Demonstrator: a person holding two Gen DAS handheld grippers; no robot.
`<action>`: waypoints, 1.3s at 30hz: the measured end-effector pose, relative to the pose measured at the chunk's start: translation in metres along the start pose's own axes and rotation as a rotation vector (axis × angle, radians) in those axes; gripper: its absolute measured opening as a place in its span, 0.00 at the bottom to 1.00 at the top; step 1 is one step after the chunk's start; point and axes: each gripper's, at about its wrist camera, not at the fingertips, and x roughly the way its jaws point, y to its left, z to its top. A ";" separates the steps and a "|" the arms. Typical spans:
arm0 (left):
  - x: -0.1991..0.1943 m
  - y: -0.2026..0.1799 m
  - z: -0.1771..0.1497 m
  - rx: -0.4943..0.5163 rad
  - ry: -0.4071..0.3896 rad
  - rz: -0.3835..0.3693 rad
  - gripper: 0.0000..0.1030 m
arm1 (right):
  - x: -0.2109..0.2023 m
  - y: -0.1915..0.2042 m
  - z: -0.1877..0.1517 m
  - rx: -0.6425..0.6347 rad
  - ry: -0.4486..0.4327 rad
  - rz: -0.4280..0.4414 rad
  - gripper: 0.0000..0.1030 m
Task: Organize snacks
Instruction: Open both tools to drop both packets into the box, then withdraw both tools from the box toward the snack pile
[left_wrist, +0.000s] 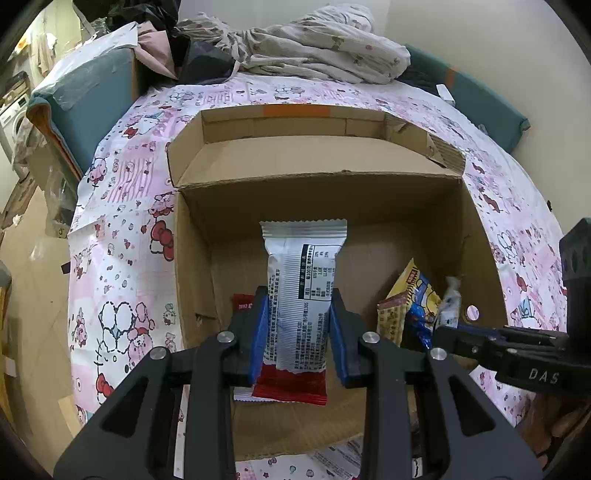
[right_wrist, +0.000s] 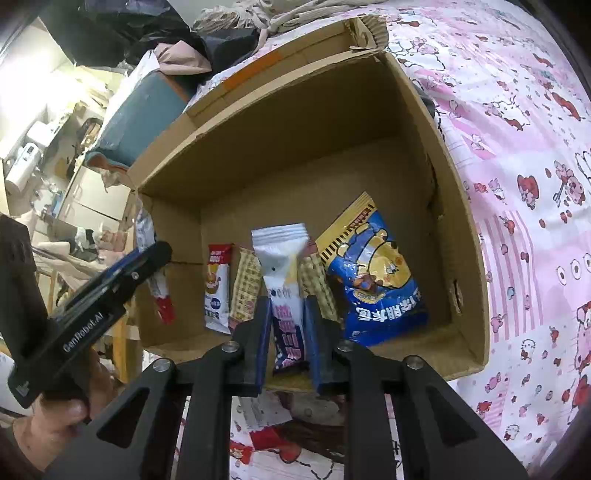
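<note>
An open cardboard box (left_wrist: 376, 206) lies on a pink cartoon-print cloth; it also shows in the right wrist view (right_wrist: 332, 122). My left gripper (left_wrist: 298, 301) is shut on a white and red snack packet (left_wrist: 301, 291), held over the box's left part. My right gripper (right_wrist: 286, 308) is shut on a white and purple snack packet (right_wrist: 282, 280), held over the box. On the box floor lie a blue and yellow bear bag (right_wrist: 373, 280), checkered packets (right_wrist: 246, 284) and a white and red packet (right_wrist: 218, 288).
The pink cloth (right_wrist: 517, 184) covers the table around the box. More snack packets (right_wrist: 266, 439) lie on the cloth by the box's near edge. Bundled bedding (left_wrist: 314, 48) and a teal cushion (left_wrist: 88, 88) sit behind. Room clutter stands at the left.
</note>
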 end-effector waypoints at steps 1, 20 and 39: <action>-0.001 0.000 0.000 -0.001 -0.001 -0.003 0.26 | 0.000 -0.001 0.001 0.003 -0.002 0.012 0.21; -0.012 -0.007 -0.003 0.003 -0.008 -0.010 0.80 | -0.021 -0.005 0.008 0.054 -0.100 0.023 0.74; -0.063 0.019 -0.047 -0.107 0.043 -0.012 0.80 | -0.059 0.002 -0.037 0.059 -0.107 0.043 0.82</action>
